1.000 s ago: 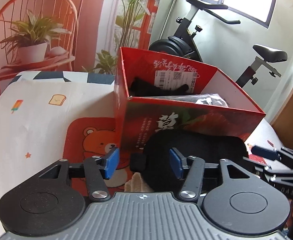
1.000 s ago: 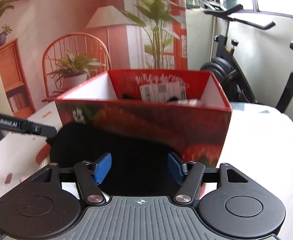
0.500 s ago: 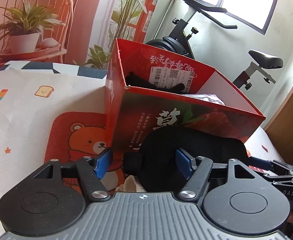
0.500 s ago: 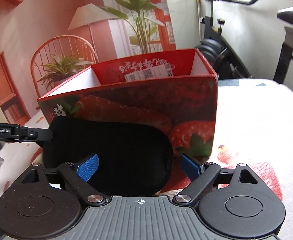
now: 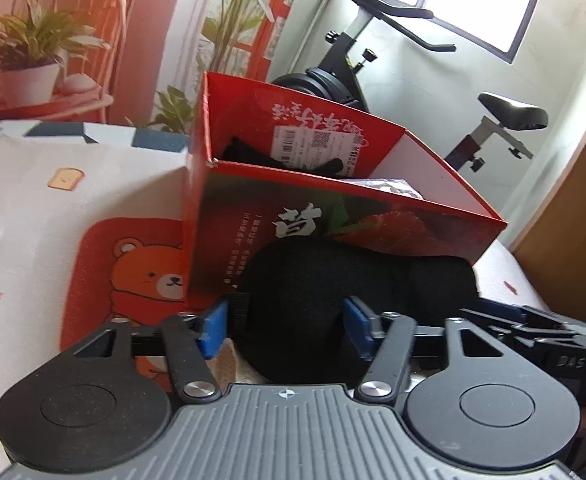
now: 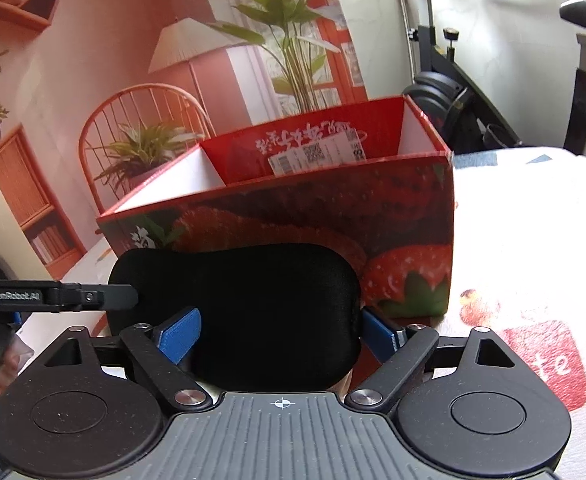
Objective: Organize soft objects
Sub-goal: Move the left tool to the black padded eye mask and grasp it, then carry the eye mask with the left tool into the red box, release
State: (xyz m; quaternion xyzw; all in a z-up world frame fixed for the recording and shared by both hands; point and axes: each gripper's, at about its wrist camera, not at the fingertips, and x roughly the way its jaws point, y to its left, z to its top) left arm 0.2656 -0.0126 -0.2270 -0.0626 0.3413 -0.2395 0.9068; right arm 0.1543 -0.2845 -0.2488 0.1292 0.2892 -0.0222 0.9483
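Black padded eye mask [image 5: 317, 300] lying on the surface against the front wall of the red strawberry box [image 5: 373, 224], spanning both views. Left claw [image 5: 285, 326] closing around the mask's left end, blue pads beside it, firm pressing not evident. Right claw [image 6: 279, 338] wide, easing shut around the mask's other end [image 6: 253, 304], pads at its edges. Dark soft items already inside the box. Bear-print cloth [image 5: 133, 264] underneath.

Eye mask [image 6: 237, 312]: matt black cloth, padded; box [image 5: 373, 232]: glossy printed red cardboard; tablecloth [image 5: 33, 220]: soft printed fabric
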